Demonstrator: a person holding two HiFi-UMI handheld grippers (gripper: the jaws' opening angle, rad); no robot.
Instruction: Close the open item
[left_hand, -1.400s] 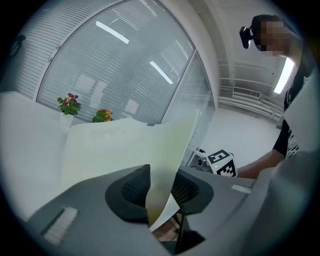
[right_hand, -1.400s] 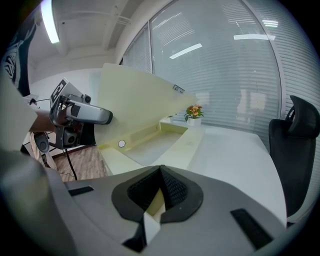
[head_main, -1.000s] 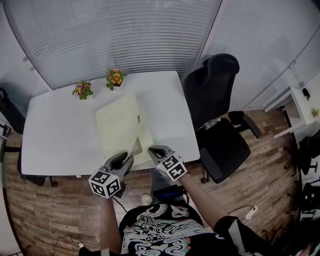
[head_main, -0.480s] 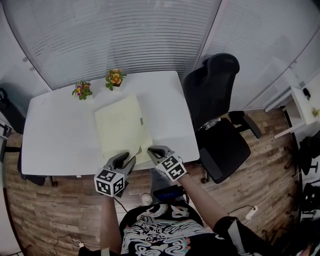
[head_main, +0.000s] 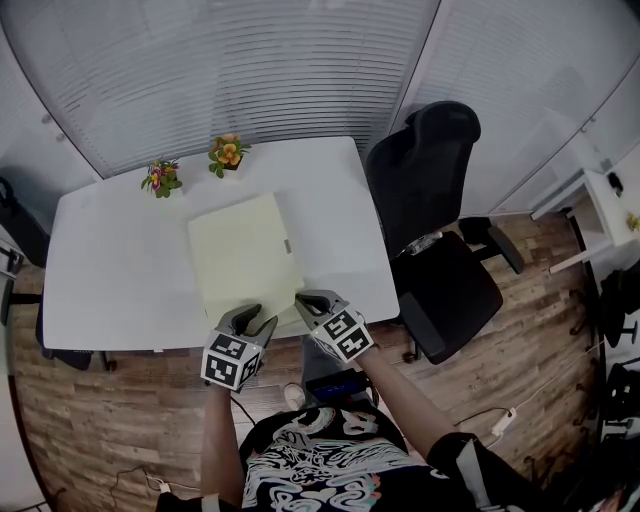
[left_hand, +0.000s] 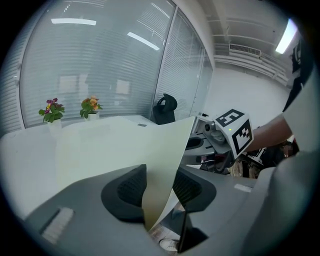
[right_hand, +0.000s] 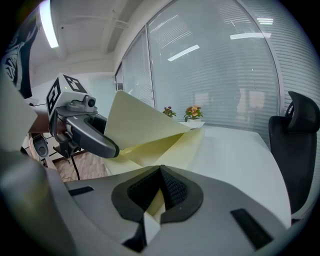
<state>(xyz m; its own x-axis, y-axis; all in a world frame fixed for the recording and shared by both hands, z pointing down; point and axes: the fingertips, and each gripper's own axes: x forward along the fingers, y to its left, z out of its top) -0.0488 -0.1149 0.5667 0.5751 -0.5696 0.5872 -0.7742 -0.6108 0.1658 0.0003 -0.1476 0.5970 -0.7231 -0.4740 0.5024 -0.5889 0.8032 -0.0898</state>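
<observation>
Pale yellow folder (head_main: 243, 255) lies on the white table (head_main: 110, 270), its near edge at the table's front rim. Left gripper (left_hand: 159, 187): jaws opening, lifted cover sheet standing loose between them. Right gripper (right_hand: 159, 192): jaws clamped on the folder's lower sheet

The head view looks steeply down from above the person and takes in the whole white counter (head_main: 110, 280), with a black chair (head_main: 440, 200) at its right. Both gripper views sit low at the counter's near edge, very close to the yellow folder (head_main: 243, 250), and face across it toward the blinds (head_main: 250, 70). All three views share the folder, the flower pots (head_main: 163, 178) at the far edge, the blinds and the chair.
</observation>
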